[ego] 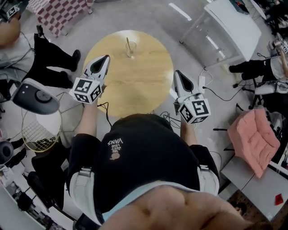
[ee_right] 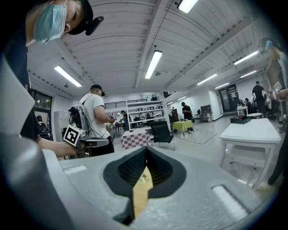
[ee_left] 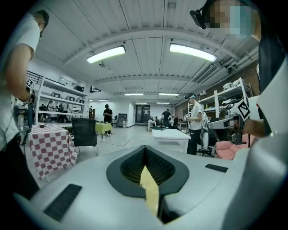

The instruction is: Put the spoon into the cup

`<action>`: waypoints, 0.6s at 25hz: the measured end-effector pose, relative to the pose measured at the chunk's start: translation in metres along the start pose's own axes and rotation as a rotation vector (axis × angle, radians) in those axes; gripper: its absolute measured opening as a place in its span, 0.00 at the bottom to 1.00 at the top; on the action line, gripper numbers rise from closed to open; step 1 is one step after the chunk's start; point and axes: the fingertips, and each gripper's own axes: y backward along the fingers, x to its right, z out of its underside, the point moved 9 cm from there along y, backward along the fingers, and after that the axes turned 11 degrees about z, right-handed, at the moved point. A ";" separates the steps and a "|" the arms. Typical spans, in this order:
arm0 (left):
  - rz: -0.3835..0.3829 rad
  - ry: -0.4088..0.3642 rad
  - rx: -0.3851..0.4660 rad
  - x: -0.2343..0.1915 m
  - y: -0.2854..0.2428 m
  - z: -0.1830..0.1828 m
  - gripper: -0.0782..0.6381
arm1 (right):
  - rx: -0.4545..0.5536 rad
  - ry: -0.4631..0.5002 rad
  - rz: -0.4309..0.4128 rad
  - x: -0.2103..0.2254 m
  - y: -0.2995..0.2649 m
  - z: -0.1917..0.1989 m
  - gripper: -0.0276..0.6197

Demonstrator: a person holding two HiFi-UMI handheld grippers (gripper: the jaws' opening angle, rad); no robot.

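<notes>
A clear glass cup (ego: 130, 49) stands on the far part of the round wooden table (ego: 144, 85), with a spoon (ego: 128, 44) upright inside it. My left gripper (ego: 104, 58) hangs over the table's left edge, short of the cup, jaws together and holding nothing. My right gripper (ego: 177, 73) is at the table's right edge, also shut and empty. In the right gripper view the cup (ee_right: 144, 178) shows small through the slit below the closed jaws, on the table (ee_right: 140, 197). The left gripper view shows only a strip of table (ee_left: 150, 191).
A white table (ego: 234, 22) stands at the far right and a checkered table (ego: 58, 13) at the far left. A pink cushion (ego: 254, 134) lies on the right. A grey device (ego: 36, 96) and cables (ego: 105, 112) are near the left. People stand around.
</notes>
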 end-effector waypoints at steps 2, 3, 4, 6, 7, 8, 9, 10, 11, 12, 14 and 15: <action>-0.018 -0.005 0.011 0.006 0.006 -0.003 0.12 | 0.002 0.003 -0.027 0.001 -0.004 -0.001 0.04; -0.027 -0.008 0.019 0.010 0.010 -0.005 0.12 | 0.003 0.005 -0.039 0.001 -0.006 -0.001 0.04; -0.035 -0.011 0.026 0.013 0.012 -0.007 0.12 | 0.003 0.008 -0.049 0.001 -0.007 -0.002 0.04; -0.049 -0.015 0.040 0.019 0.017 -0.009 0.12 | 0.005 0.012 -0.069 0.002 -0.011 -0.002 0.04; -0.056 -0.015 0.046 0.021 0.019 -0.011 0.12 | 0.006 0.014 -0.078 0.003 -0.013 -0.003 0.04; -0.062 -0.015 0.052 0.024 0.020 -0.012 0.12 | 0.006 0.016 -0.087 0.003 -0.015 -0.003 0.04; -0.068 -0.015 0.057 0.026 0.022 -0.013 0.12 | 0.006 0.018 -0.097 0.003 -0.017 -0.004 0.04; -0.073 -0.014 0.061 0.029 0.023 -0.013 0.12 | 0.005 0.019 -0.106 0.004 -0.019 -0.004 0.04; -0.080 -0.014 0.064 0.031 0.025 -0.014 0.12 | 0.003 0.021 -0.115 0.004 -0.021 -0.005 0.04; -0.086 -0.014 0.066 0.034 0.026 -0.015 0.12 | 0.002 0.024 -0.124 0.004 -0.023 -0.005 0.04; -0.098 -0.012 0.070 0.039 0.029 -0.015 0.12 | -0.001 0.027 -0.140 0.005 -0.027 -0.006 0.04; -0.105 -0.010 0.073 0.042 0.030 -0.015 0.12 | -0.002 0.029 -0.149 0.006 -0.029 -0.006 0.04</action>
